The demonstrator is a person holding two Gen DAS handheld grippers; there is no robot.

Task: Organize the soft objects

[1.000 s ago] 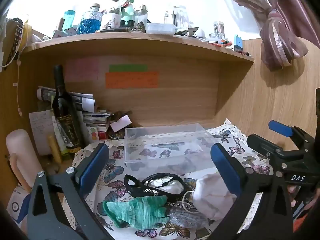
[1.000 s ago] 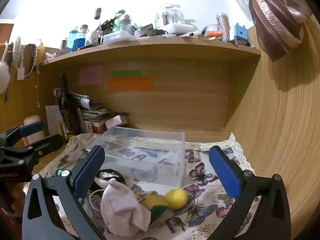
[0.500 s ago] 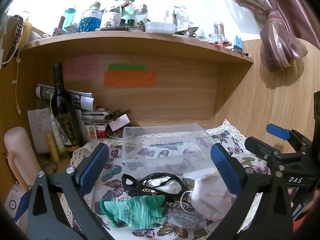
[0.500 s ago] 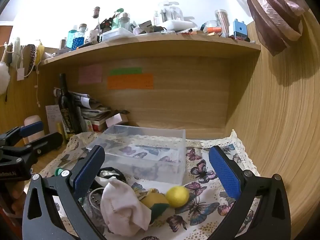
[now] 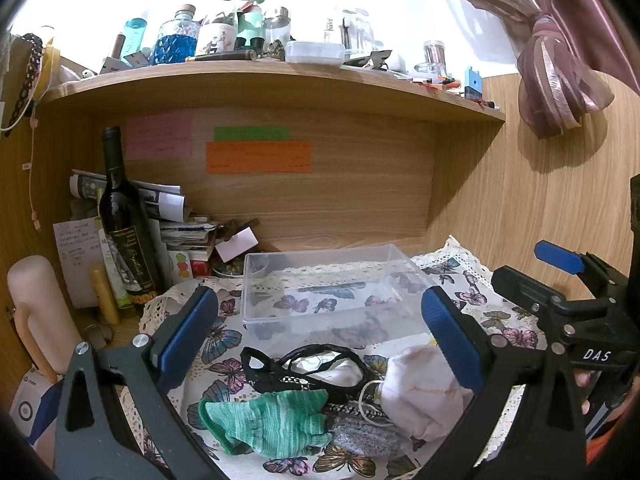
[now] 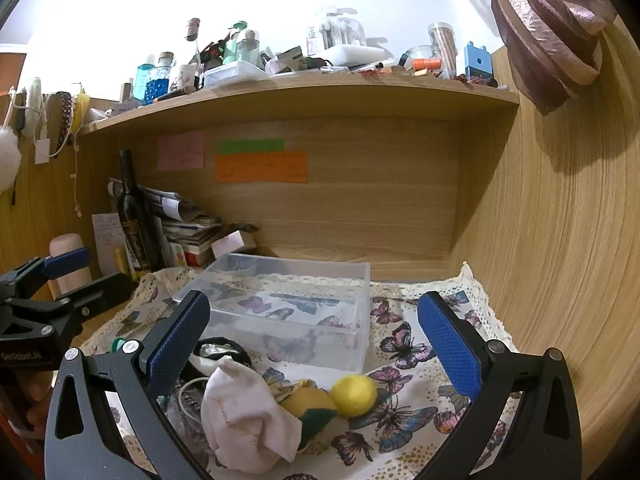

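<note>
Soft things lie heaped just ahead of our tools — a green sock [image 5: 276, 420] between the spread fingers of our left gripper [image 5: 320, 332]; a white cloth [image 6: 244, 412] by our right gripper's [image 6: 316, 332] left finger, its fingers apart too, gripping nothing; beyond both, the clear bin [image 5: 332, 284] sits on the butterfly cloth [image 6: 404, 412].
</note>
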